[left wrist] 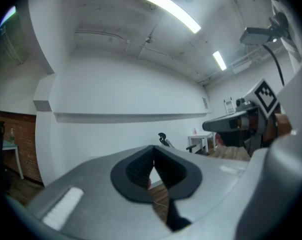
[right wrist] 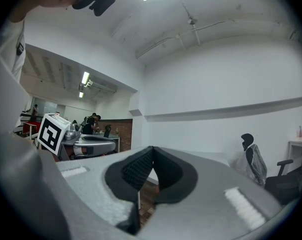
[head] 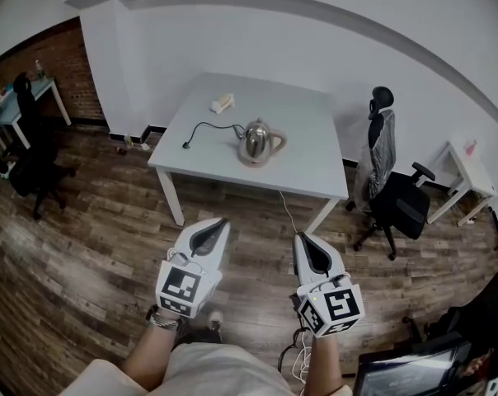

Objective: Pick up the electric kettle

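Only the head view takes in the rounded, shiny steel electric kettle [head: 261,141]: it stands upright near the middle of the white rectangular table [head: 311,167], a little closer to the near edge than to the far one. Its thin black power cord [head: 209,126] trails across the top towards the left edge and ends unplugged there. A small cream box [head: 223,102] lies near the far left corner. A black wheeled office chair [head: 393,196] stands off the table's right edge on the dark wooden plank floor [head: 92,246].

That view also shows both tools from above, well short of the table's near edge. The left gripper [head: 222,221] and the right gripper [head: 299,238] point level towards it, side by side and apart.

How the jaws stand reads best from the gripper views. In the left gripper view the black pads meet at the tips with nothing between them. The right gripper's black-and-white marker cube [left wrist: 265,96] sits off to the side, and long ceiling lights [left wrist: 172,10] run overhead. In the right gripper view the jaws are pressed fully together and empty. This view alone catches a further room with a red brick wall [right wrist: 125,134] and people [right wrist: 93,120] at a desk, beyond the left gripper's cube.
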`<state>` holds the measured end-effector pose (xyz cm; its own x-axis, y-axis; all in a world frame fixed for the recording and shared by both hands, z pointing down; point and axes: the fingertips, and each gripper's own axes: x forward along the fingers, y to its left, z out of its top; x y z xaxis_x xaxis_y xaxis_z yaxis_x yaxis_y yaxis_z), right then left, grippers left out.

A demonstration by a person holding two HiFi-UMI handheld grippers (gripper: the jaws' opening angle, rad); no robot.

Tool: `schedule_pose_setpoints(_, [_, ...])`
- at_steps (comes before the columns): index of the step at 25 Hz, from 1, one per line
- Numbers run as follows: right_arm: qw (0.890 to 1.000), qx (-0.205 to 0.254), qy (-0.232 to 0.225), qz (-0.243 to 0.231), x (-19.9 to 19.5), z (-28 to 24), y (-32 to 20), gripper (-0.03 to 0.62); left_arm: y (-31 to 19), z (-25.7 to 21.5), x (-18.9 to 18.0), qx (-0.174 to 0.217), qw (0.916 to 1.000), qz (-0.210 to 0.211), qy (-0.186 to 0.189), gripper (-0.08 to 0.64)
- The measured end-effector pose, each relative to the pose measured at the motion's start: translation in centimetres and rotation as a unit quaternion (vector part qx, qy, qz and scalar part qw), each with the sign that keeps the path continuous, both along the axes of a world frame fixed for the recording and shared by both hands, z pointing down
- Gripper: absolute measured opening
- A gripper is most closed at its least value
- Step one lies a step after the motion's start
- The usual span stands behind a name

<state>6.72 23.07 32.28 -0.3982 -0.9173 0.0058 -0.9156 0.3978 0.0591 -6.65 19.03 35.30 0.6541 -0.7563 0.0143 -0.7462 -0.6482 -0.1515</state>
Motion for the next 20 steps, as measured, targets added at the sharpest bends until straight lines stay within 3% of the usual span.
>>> schedule_pose_setpoints(15, [1.0, -0.002, -0.011, 0.022, -0.7, -0.4, -6.3, 0.003, -6.6, -0.2, -0.8, -0.018, 0.9997, 0.012, 0.013, 0.002])
schedule_pose_setpoints(20, [0.999, -0.009, -0.017, 0.028, -1.4, 0.1, -8.3, 0.003, -8.5, 0.5, -1.1, -0.025, 0.9995, 0.021, -0.002, -0.014])
